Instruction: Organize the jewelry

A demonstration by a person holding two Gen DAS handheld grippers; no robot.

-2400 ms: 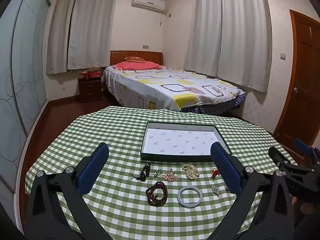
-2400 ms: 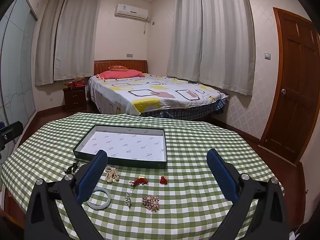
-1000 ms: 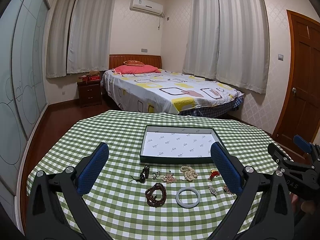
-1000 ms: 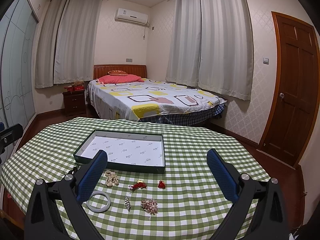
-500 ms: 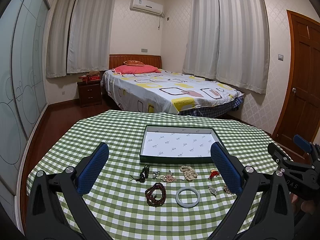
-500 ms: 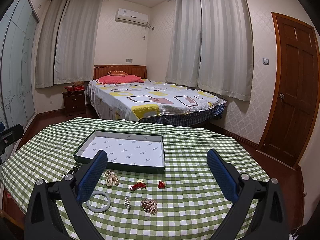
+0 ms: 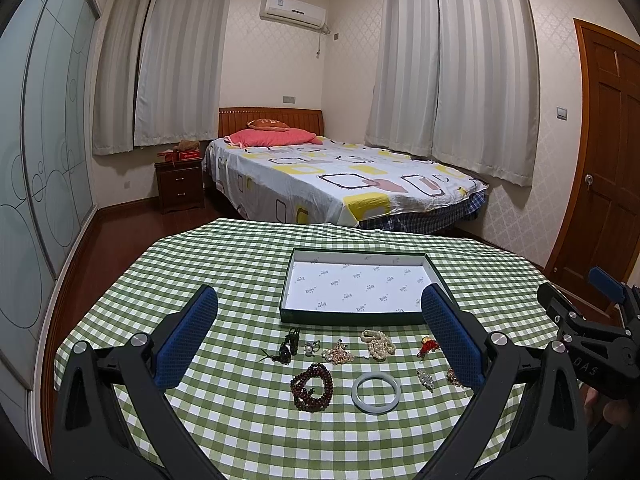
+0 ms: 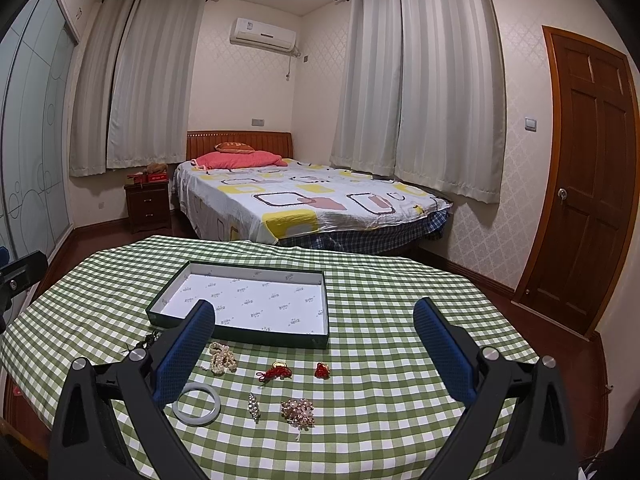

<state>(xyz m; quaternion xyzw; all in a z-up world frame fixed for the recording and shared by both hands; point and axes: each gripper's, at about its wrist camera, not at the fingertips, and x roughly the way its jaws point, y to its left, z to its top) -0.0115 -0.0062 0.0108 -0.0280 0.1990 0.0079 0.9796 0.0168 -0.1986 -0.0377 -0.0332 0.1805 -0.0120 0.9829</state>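
A dark green box with a white lining sits empty on the green checked tablecloth. In front of it lie several jewelry pieces: dark red beads, a pale jade bangle, a pearl string, a black pendant, red knots and a crystal brooch. My left gripper is open above the near table edge, holding nothing. My right gripper is open too, hovering over the right pieces.
A bed stands beyond the table, with a nightstand on its left. A wooden door is on the right wall. The right gripper's body shows at the right edge of the left wrist view.
Both cameras rose and tilted up a little early on, so the table sits lower in view. Over the last half second nothing moved. The jewelry lies where it was.
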